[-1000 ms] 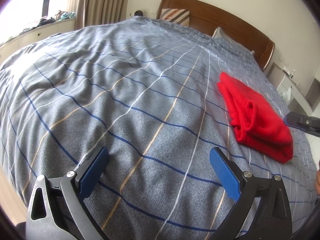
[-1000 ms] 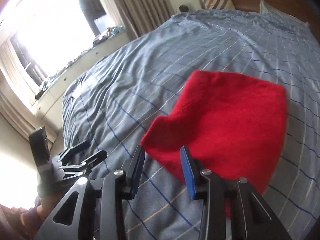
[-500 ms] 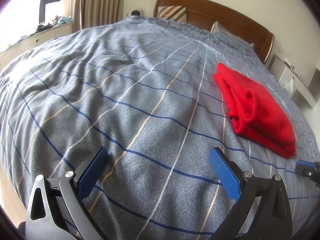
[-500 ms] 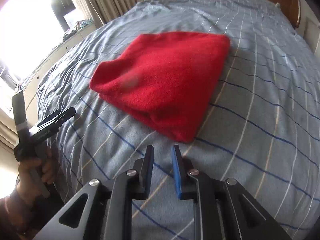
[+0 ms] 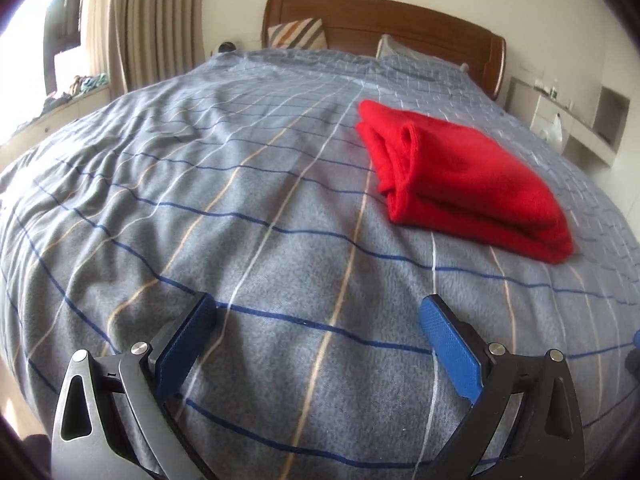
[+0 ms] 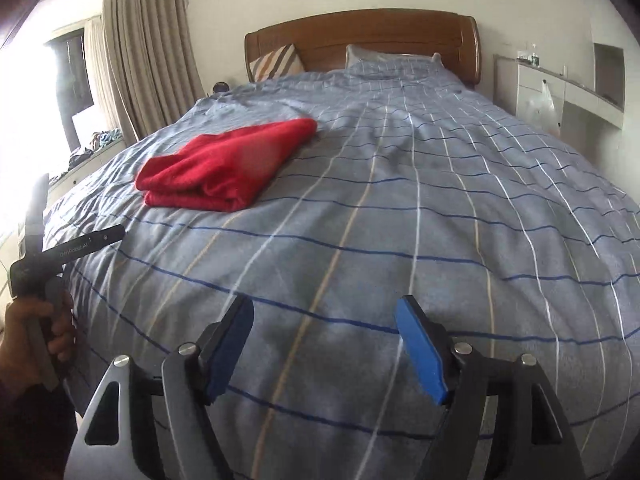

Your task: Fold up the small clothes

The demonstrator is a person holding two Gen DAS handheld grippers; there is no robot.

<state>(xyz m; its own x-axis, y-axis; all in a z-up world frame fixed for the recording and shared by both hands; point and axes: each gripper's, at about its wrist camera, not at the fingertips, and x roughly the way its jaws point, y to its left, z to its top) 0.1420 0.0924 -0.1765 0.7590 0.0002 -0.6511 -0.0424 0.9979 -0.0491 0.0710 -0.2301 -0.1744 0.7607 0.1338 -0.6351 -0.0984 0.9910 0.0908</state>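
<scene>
A: Two grippers, both w/ jaws spread wide and nothing between them. The left gripper (image 5: 316, 316) hangs low over the foot end of the duvet (image 5: 248, 216); the right gripper (image 6: 324, 316) does likewise. Neither touches the red garment (image 5: 464, 176).

B: Position of garment rel. to jaws?

A: Left wrist view: ahead and to the right, well apart from the fingertips. Right wrist view: the same garment (image 6: 228, 164) lies ahead and to the left. It thus sits between the two tools' lines of sight, further up the bed. Long axis runs approx. foot-to-head, slanted; layered folded edges face the foot end.

B: Nearer arm?

A: Cannot tell; it looks about equally far from both. Judged: garment already folded into a compact stack, so the fold looks done or close to it.

B: Surface, room?

A: Soft grey-blue checked duvet, mildly rumpled. Wooden headboard (image 6: 360, 36) w/ pillows at the far end; curtains (image 6: 148, 48) and bright window on the left; white shelf unit (image 6: 560, 92) on the right. The left hand (image 6: 36, 336) grips its tool's handle at the right view's edge.
</scene>
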